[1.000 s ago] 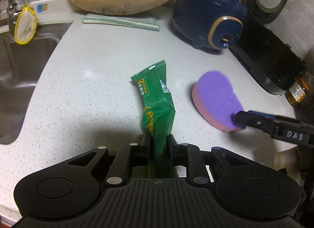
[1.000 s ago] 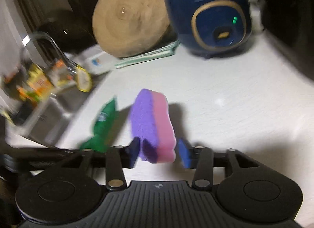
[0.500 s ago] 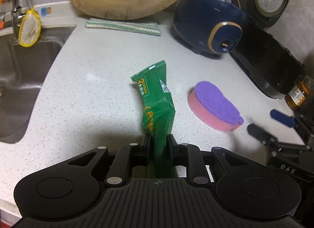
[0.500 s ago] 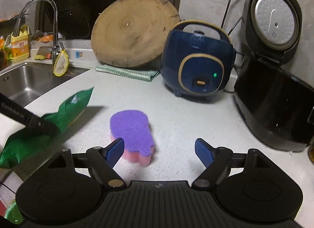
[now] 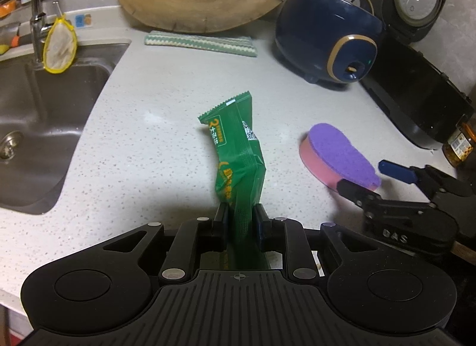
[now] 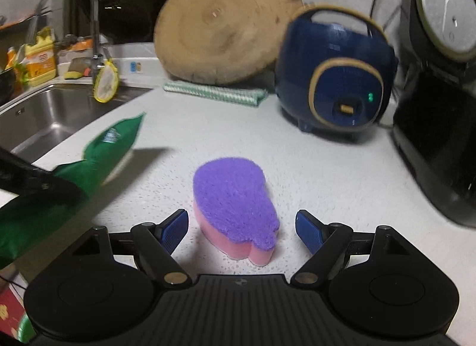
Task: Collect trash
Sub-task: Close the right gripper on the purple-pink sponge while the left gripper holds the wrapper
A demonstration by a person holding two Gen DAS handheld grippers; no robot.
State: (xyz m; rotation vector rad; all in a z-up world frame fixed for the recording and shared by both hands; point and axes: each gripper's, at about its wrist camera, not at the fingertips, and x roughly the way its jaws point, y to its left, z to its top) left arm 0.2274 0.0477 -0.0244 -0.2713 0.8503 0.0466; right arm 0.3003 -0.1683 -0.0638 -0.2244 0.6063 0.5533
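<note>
Currently your left gripper [image 5: 240, 217] pinches the green wrapper [image 5: 238, 155] by its near end, held above the counter [image 5: 148, 149]; its long axis runs away from you, serrated end toward the back edge. Your right gripper [image 6: 241, 228] stands wide, jaws either side of the purple sponge [image 6: 235, 203], not touching. Step: trash in hand, not yet binned. Next: carry the wrapper to a bin, none visible here.

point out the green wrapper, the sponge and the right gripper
green wrapper [image 5: 238, 149]: left wrist view, on the printed middle of the pack.
sponge [image 6: 235, 197]: right wrist view, on its purple top face.
right gripper [image 6: 241, 225]: right wrist view, midway between the open blue fingertips.
</note>
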